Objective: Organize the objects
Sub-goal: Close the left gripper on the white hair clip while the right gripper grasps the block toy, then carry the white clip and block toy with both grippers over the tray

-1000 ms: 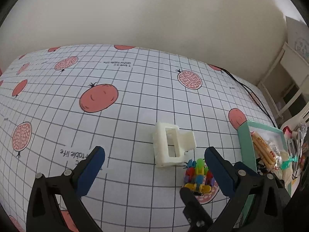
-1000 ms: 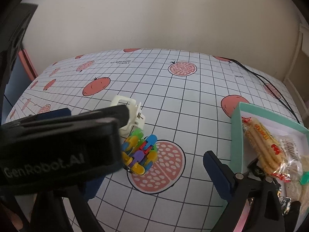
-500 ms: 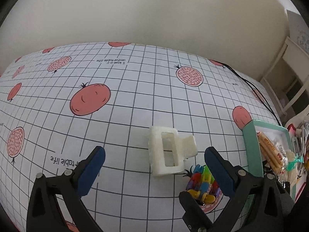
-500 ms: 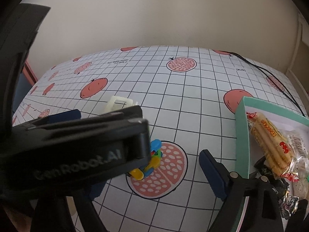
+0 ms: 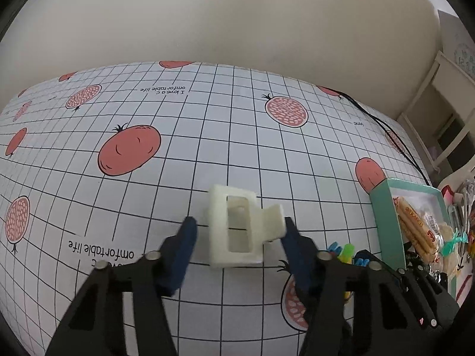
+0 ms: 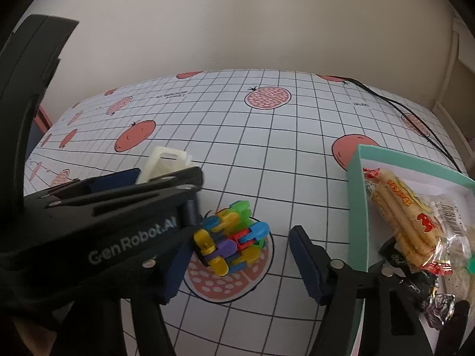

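The white clip (image 5: 237,227) lies flat on the cloth (image 5: 148,192) right between my left fingers, its long frame running away from me and its short tab sticking out toward my right-hand pad. It is a pale, blocky plastic piece with a rectangular window through it. My left gripper (image 5: 239,231) has just been closing around it: the right pad looks to be at the tab, while the left pad still shows a sliver of cloth before the frame, so I judge I have no hold on it yet.

Just right of it sits the toy (image 6: 231,241), a knot of bright plastic links on a printed pomegranate. It lies between the fingers of my right gripper (image 6: 240,255), whose jaws have also just been closing; there is clear cloth on the right side and the left pad is partly hidden by my other gripper, so nothing is held.

Further right stands the green box (image 6: 357,207), already holding wrapped snacks (image 6: 400,207).
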A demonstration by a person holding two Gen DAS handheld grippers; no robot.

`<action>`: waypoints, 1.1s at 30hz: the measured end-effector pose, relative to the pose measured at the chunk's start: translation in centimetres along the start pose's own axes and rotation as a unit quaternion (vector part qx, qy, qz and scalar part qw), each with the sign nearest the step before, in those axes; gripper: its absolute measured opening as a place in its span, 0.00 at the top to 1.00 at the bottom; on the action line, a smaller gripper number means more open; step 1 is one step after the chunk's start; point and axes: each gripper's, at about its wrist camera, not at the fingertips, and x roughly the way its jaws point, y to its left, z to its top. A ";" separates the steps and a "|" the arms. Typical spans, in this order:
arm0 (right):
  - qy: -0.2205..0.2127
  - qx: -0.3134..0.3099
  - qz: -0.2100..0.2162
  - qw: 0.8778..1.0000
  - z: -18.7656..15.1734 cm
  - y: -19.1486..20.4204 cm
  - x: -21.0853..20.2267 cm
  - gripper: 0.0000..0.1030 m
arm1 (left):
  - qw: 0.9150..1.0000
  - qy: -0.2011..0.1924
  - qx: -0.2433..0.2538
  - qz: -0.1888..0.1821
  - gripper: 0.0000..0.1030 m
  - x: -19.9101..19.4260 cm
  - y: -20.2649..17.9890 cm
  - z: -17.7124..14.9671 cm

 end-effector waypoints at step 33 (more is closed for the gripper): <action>-0.024 -0.006 0.051 0.998 0.4 -1.1 -2.8 0.53 | 1.000 0.012 -0.021 -0.014 0.55 -0.9 1.5 -0.5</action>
